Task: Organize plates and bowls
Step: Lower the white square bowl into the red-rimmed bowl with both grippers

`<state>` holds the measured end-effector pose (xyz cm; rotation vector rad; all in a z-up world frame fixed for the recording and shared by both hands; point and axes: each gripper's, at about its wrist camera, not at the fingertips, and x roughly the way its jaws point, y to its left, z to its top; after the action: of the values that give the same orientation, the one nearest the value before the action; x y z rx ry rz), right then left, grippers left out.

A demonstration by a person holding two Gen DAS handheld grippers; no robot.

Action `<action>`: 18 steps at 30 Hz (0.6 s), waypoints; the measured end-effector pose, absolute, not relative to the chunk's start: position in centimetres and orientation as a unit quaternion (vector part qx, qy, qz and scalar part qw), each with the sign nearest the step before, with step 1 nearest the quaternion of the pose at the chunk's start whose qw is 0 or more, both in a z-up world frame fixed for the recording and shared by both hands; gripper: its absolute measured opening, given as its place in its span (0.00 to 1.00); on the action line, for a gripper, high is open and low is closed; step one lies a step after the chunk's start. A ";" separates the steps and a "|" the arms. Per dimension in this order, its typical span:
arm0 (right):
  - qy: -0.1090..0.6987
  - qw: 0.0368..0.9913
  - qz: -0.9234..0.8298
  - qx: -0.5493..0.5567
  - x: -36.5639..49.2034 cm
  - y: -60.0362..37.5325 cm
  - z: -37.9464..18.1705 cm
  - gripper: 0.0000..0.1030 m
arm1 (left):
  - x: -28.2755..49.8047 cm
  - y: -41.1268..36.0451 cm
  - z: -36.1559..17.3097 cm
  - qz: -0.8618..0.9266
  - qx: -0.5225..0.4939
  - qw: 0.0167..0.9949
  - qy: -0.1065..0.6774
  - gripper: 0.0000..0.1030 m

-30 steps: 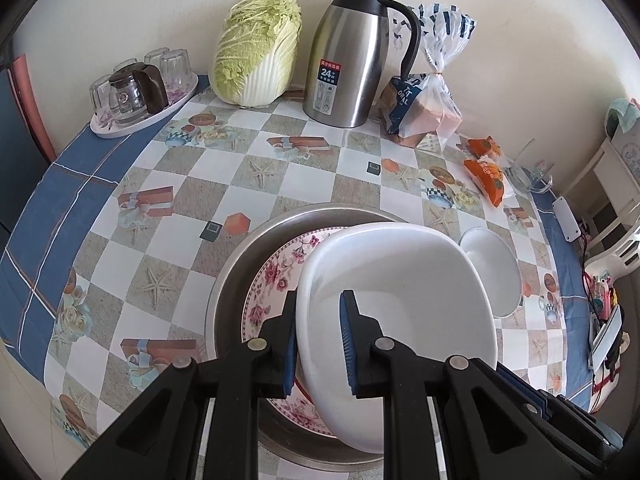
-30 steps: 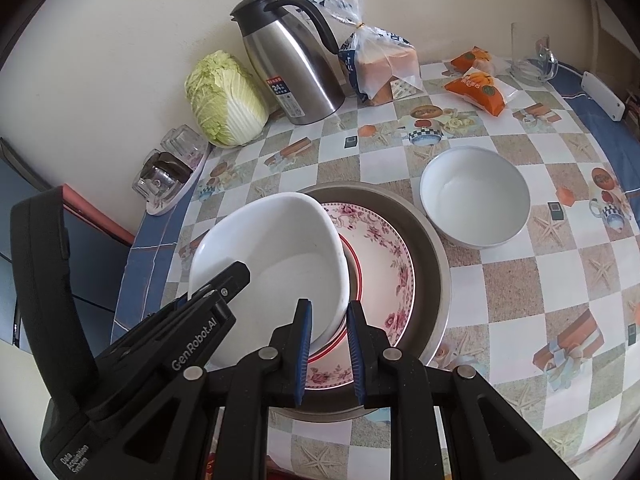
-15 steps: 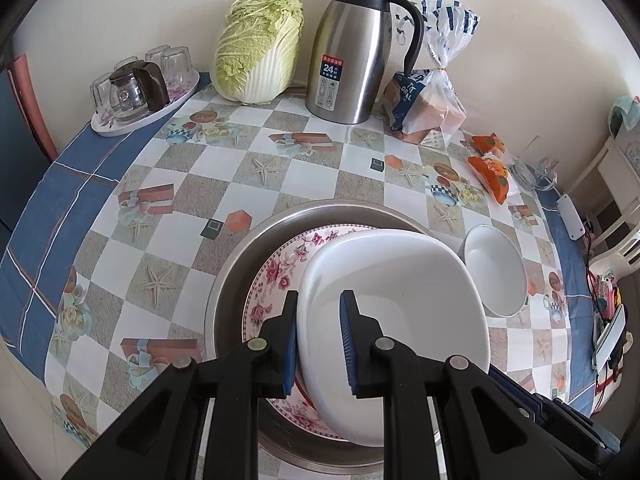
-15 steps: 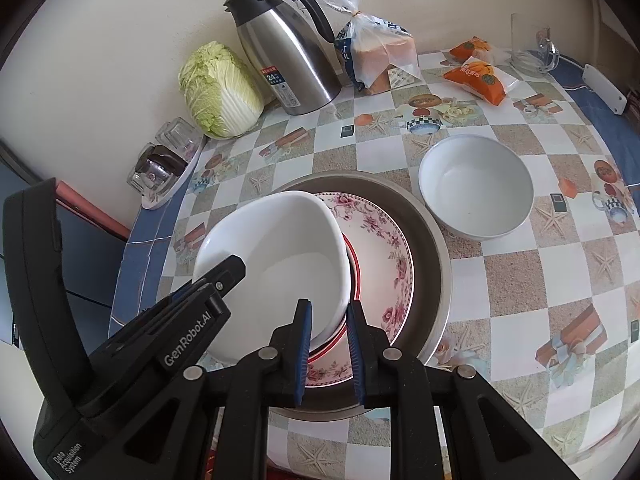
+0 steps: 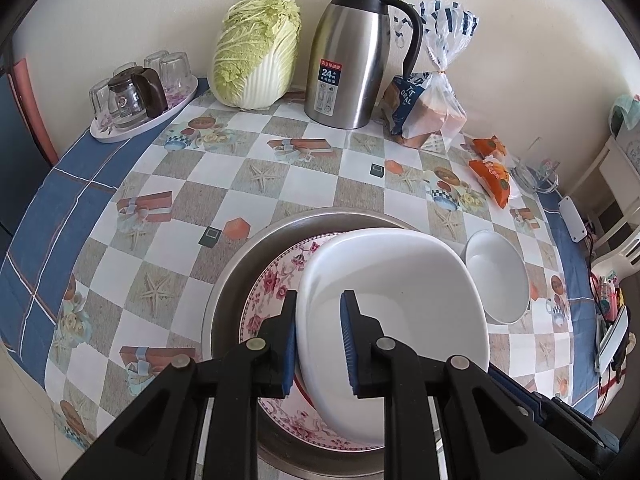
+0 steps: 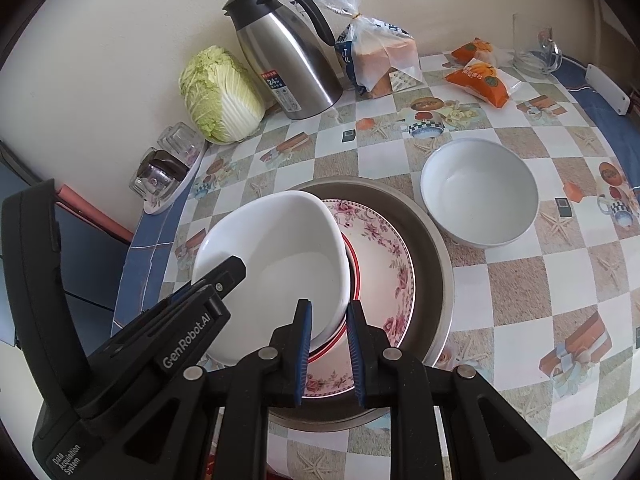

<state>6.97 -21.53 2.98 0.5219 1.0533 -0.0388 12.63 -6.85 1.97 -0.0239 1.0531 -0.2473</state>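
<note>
Left wrist view: the left claw [image 5: 318, 312] is gripping the near rim of a white dish [image 5: 400, 300], one pad outside the wall and one inside it. The dish is sitting tilted over a floral plate [image 5: 272, 292], which is lying in a metal basin [image 5: 236, 264] on the counter [image 5: 168, 240]. A white bowl [image 5: 498, 276] is standing just right of the basin. Along the wall a cabbage [image 5: 256, 52], a steel thermos [image 5: 352, 52] and a bag of bread [image 5: 430, 112] are standing.

Right wrist view: the right claw [image 6: 328, 320] is straddling the opposite edge of the same white dish [image 6: 276, 264], its narrow jaws closing on the rim above the floral plate [image 6: 384, 268]. The left claw [image 6: 220, 276] is reaching in from the left onto the dish. The white bowl [image 6: 480, 196] is resting on the counter [image 6: 540, 280], touching or nearly touching the basin [image 6: 436, 264] edge.
</note>
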 end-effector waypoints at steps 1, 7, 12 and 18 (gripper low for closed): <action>0.496 0.832 -0.018 0.246 7.0 -21.5 3.0 0.20 | 12.6 -6.8 2.0 -0.118 -0.012 0.857 0.501 0.19; 0.496 0.833 -0.019 0.246 7.1 -21.5 3.0 0.20 | 12.6 -6.9 2.0 -0.118 -0.008 0.857 0.502 0.20; 0.494 0.834 -0.016 0.247 7.1 -21.6 3.2 0.20 | 12.4 -7.0 2.5 -0.115 0.002 0.861 0.495 0.23; 0.482 0.843 -0.009 0.240 6.7 -21.6 4.3 0.20 | 11.8 -6.5 4.1 -0.117 -0.001 0.873 0.474 0.30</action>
<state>6.68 -21.59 4.33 0.5073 1.0169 -0.0193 11.82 -6.51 4.09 -0.0029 0.9900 -0.2440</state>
